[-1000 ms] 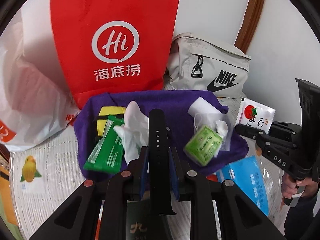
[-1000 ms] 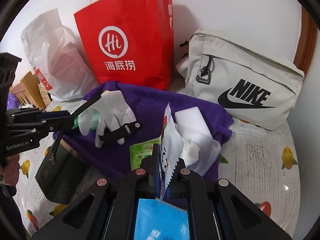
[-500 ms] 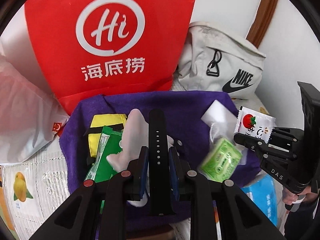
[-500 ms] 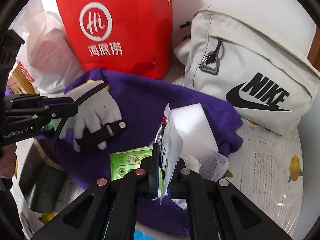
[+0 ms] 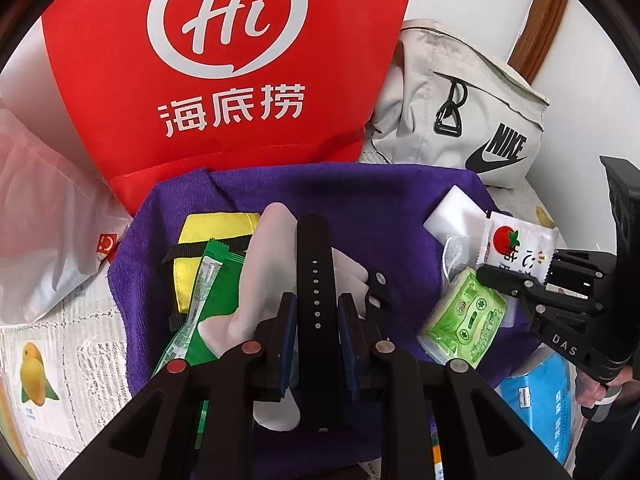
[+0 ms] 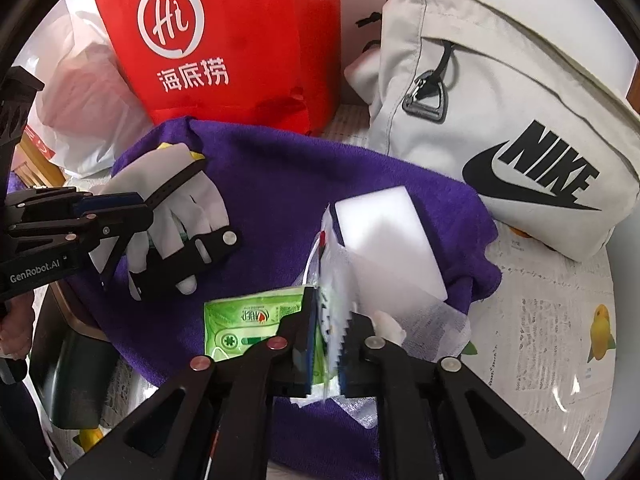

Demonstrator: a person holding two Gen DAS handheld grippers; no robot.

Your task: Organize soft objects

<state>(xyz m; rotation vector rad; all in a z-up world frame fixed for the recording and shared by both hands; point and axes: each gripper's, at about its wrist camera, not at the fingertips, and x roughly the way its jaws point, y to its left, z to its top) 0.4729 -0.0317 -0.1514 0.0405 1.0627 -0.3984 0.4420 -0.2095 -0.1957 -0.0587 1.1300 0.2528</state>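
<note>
Jaws grip black strap (image 5: 314, 280) and sauce packet (image 6: 330, 300) above purple towel (image 6: 280, 184).

Counted in view are one purple towel (image 5: 360, 196), one white glove (image 6: 176, 204), one watch strap (image 5: 314, 276), one sponge (image 6: 384, 232), two green packets (image 5: 464, 320) (image 5: 200, 304), one red bag (image 5: 224, 60) and one grey bag (image 6: 500, 112).
</note>
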